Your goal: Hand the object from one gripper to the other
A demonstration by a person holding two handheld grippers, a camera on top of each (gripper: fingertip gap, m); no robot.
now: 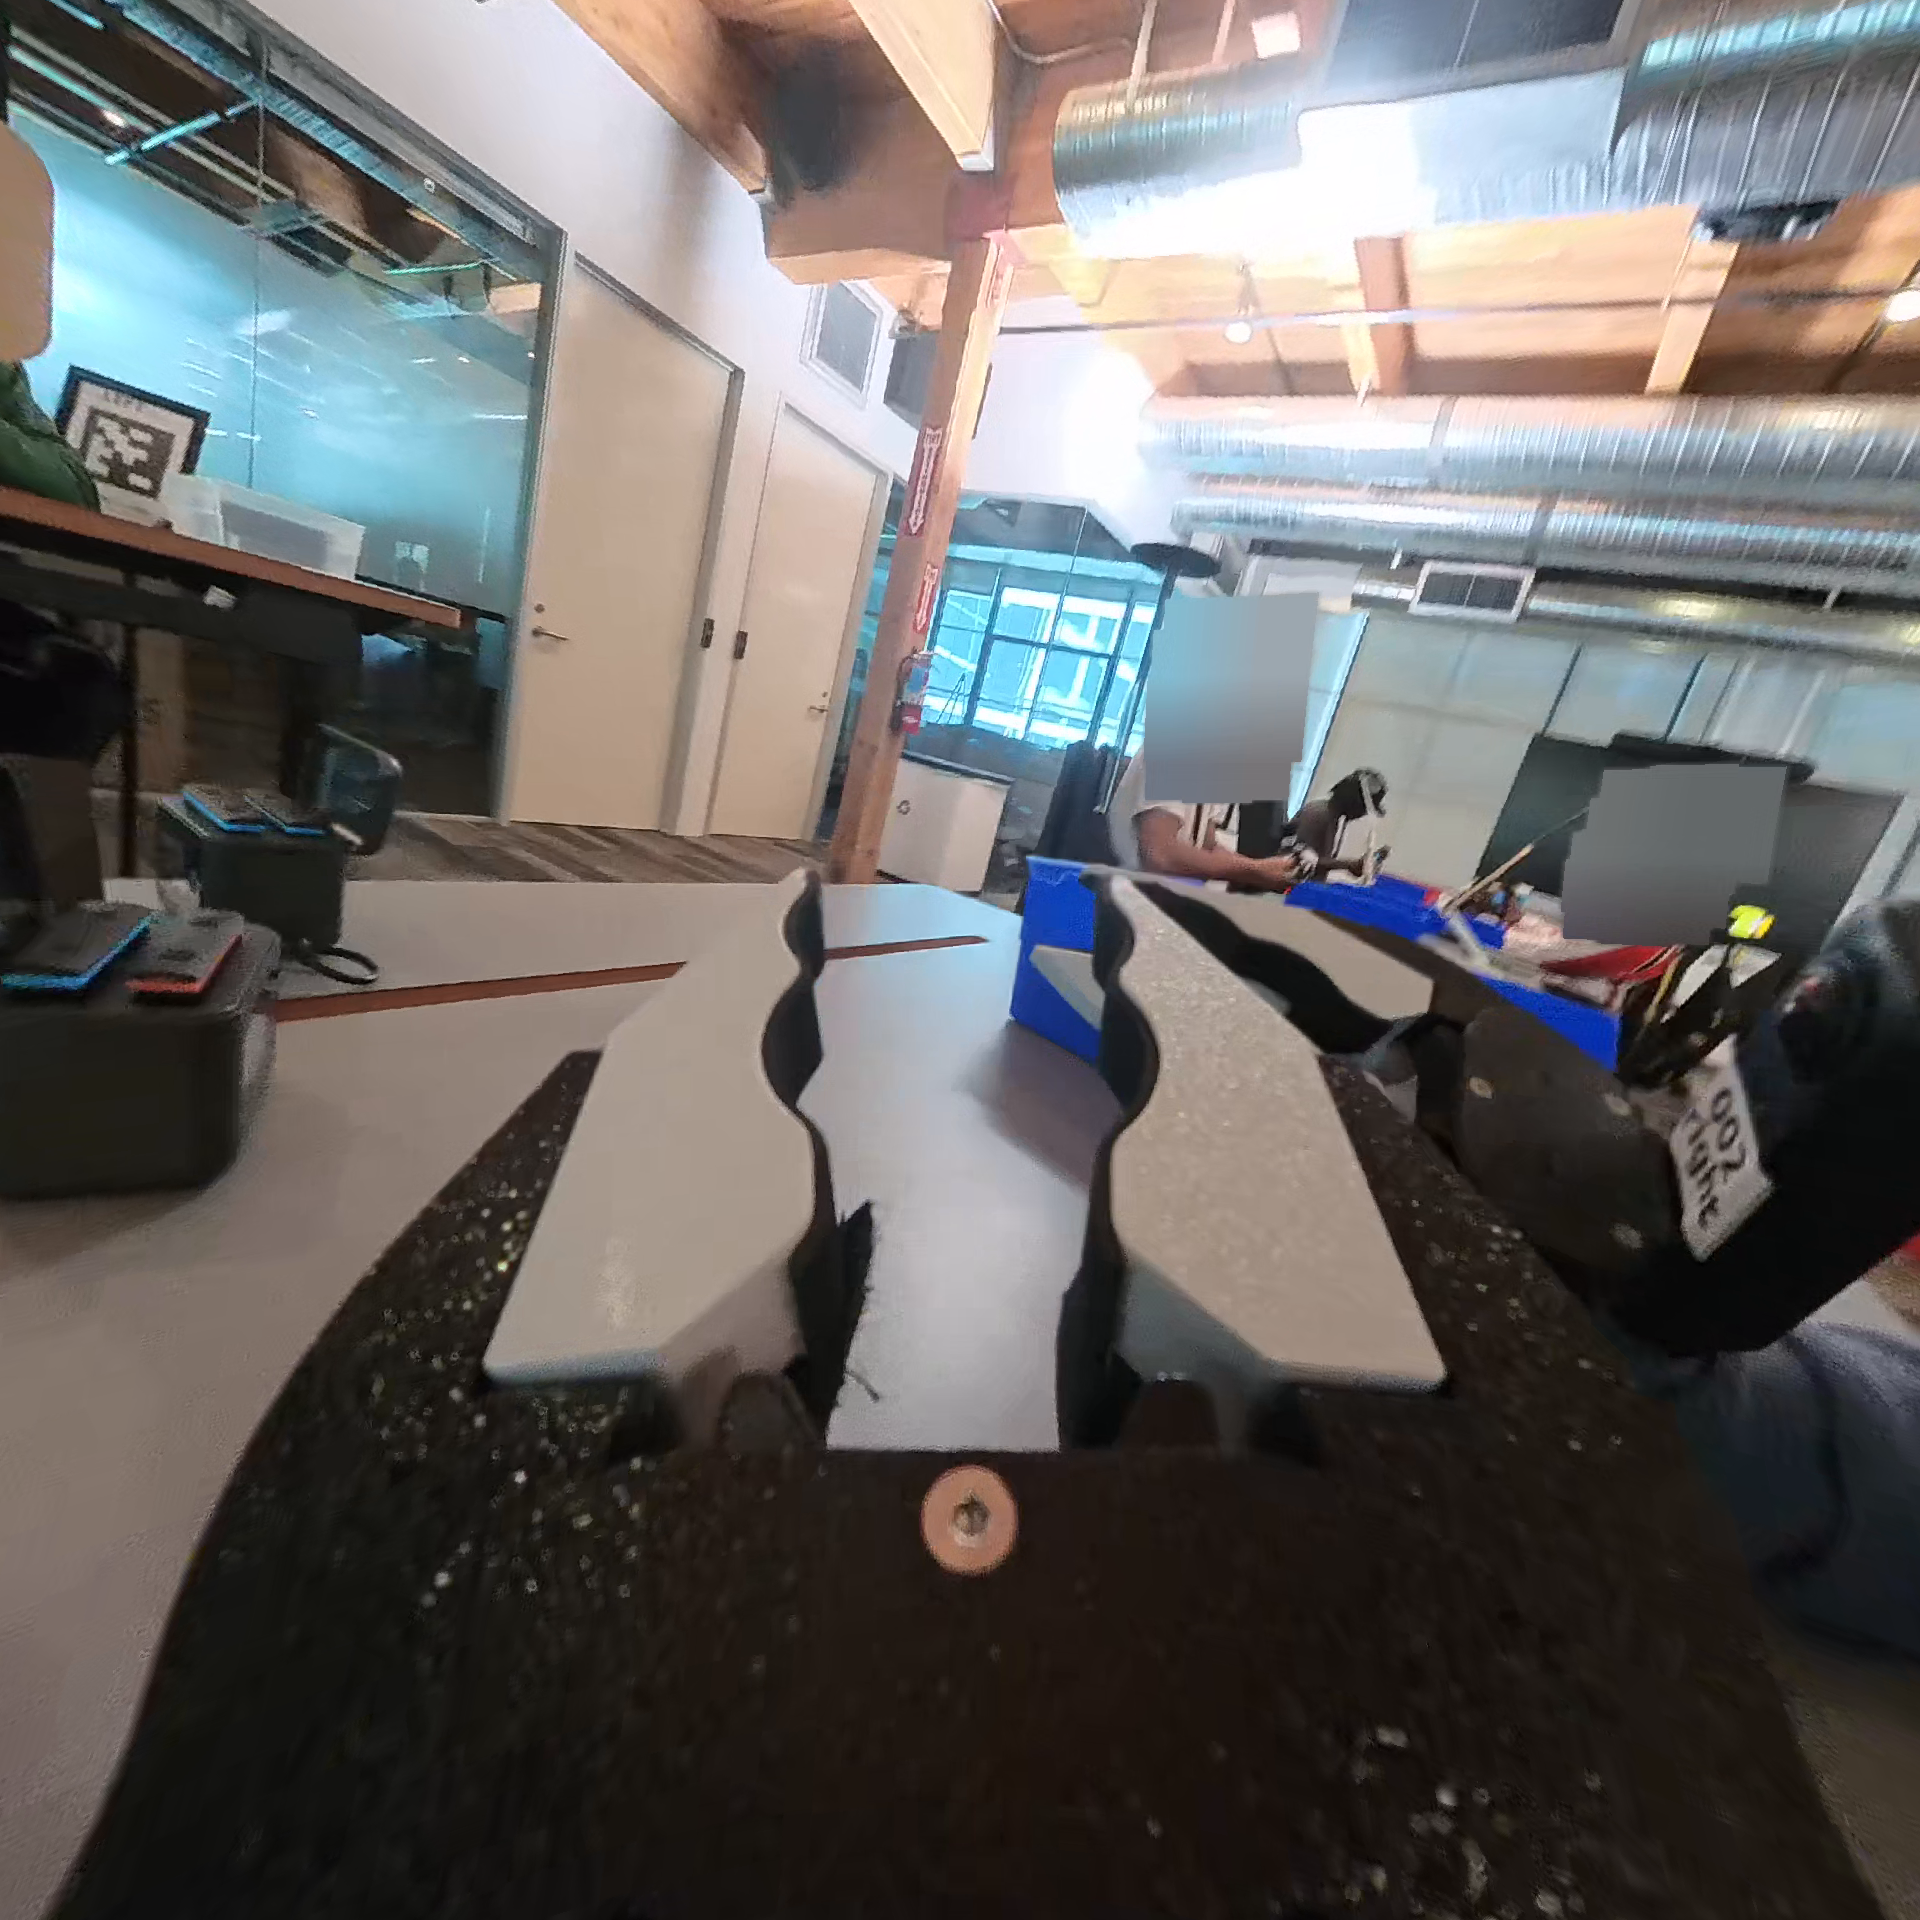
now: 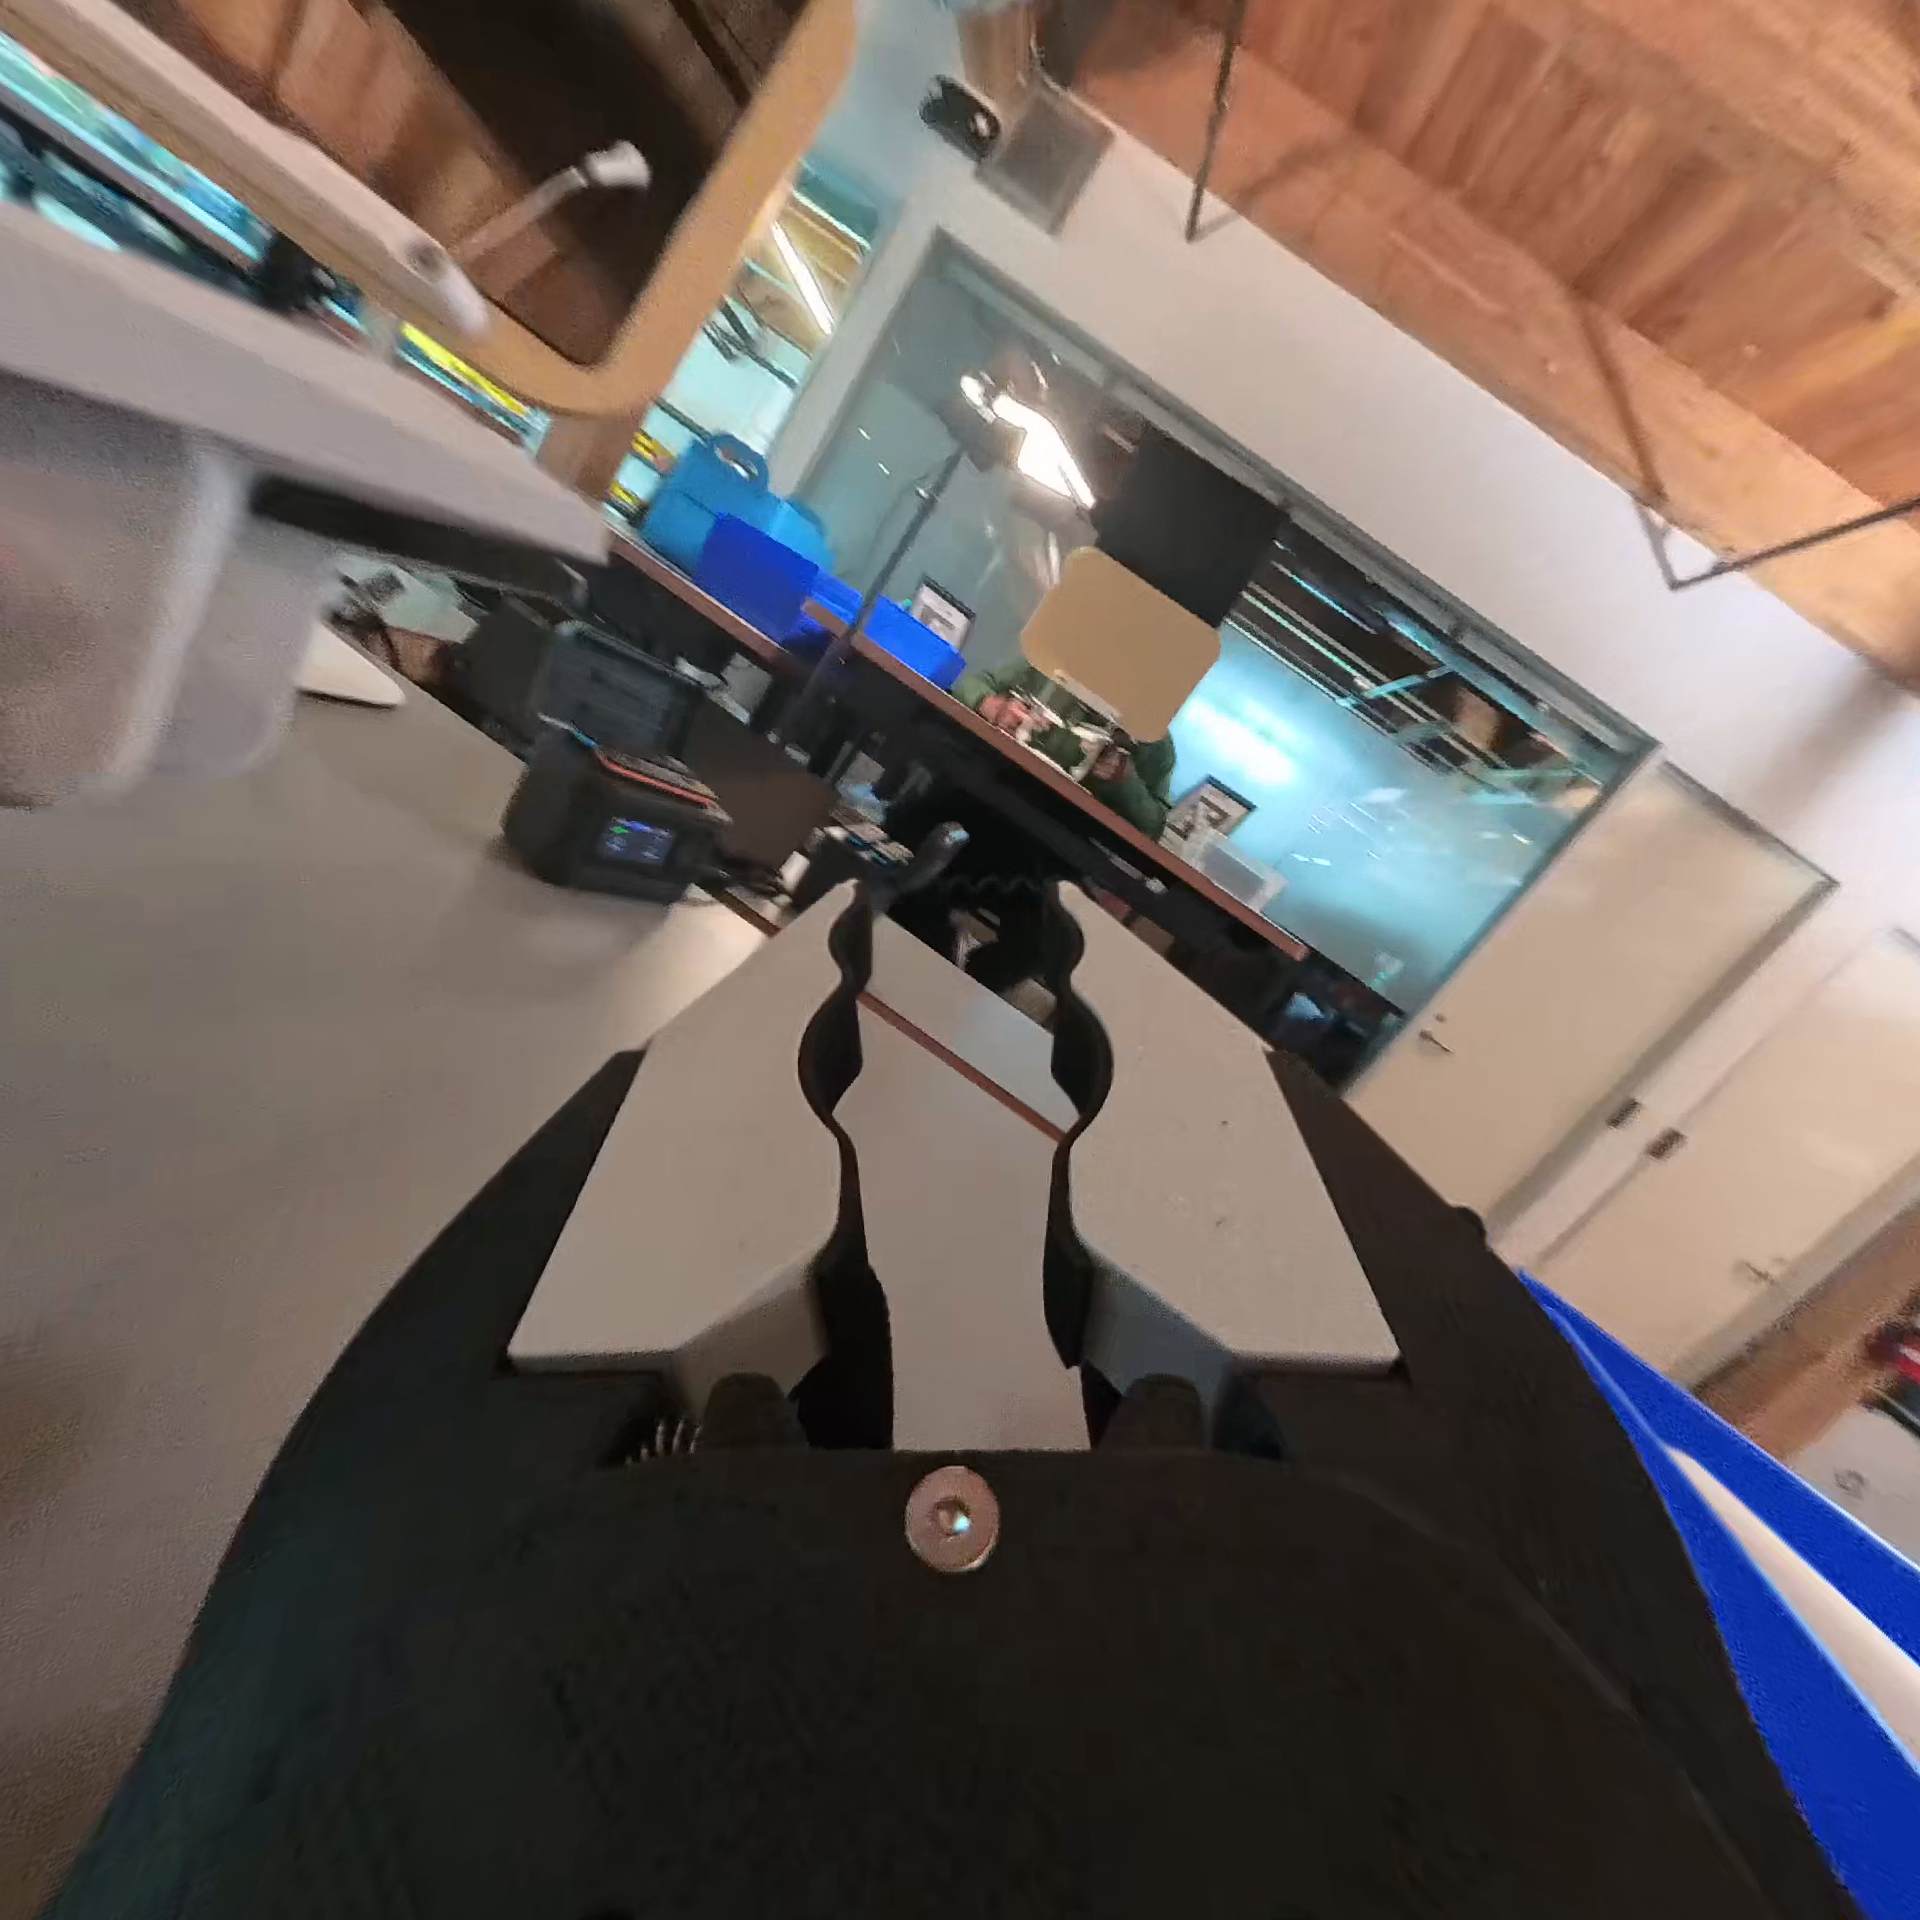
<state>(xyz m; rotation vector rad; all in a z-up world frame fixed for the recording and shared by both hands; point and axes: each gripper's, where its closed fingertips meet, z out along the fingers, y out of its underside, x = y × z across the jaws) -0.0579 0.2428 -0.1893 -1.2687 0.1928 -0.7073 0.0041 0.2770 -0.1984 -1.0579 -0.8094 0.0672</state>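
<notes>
**Both hand-held grippers empty over the desk**

The left hand-held gripper is hovering with fingers parted, gripping nothing. The right hand-held gripper is tilting, likewise parted and empty. The object is not showing in either view, only the grey desk and a blue bin

An open-plan office-workshop is shown: glass walls, exposed ducts, timber beams, shared desks.

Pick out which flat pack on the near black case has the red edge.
The right-hand flat pack with the red edge on the black plastic case; its neighbour, the left-hand flat pack with the blue edge, differs only in trim colour.
</notes>
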